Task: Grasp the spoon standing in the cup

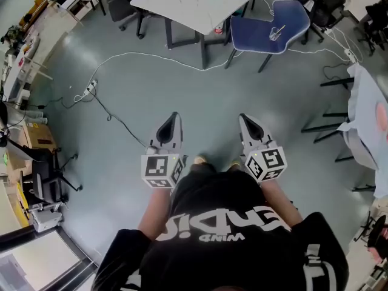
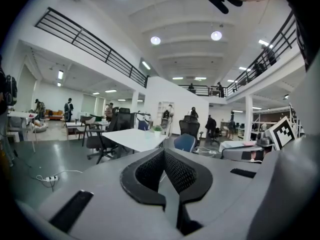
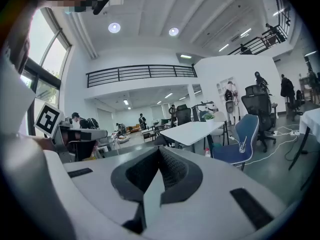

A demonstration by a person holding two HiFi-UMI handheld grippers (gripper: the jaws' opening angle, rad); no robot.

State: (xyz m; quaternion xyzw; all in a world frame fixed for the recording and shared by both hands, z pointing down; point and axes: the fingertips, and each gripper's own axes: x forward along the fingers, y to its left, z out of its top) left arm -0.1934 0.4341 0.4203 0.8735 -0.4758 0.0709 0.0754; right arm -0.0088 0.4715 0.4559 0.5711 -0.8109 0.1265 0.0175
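Note:
A clear cup (image 1: 277,33) with a spoon (image 1: 279,28) standing in it sits on the seat of a blue chair (image 1: 267,26), far ahead and to the right. In the right gripper view the cup (image 3: 243,146) shows small on that chair (image 3: 240,141), well beyond the jaws. My left gripper (image 1: 171,120) and right gripper (image 1: 245,120) are held side by side in front of the person's body and point forward over the bare floor. Both are shut with nothing between the jaws. The jaws meet in the left gripper view (image 2: 163,152) and in the right gripper view (image 3: 159,149).
A white table (image 1: 194,2) stands beside the blue chair. A white cable (image 1: 151,56) and a power strip (image 1: 91,87) lie on the grey floor ahead at the left. Desks and boxes (image 1: 36,139) line the left side. A cloth-covered table (image 1: 367,120) stands at the right.

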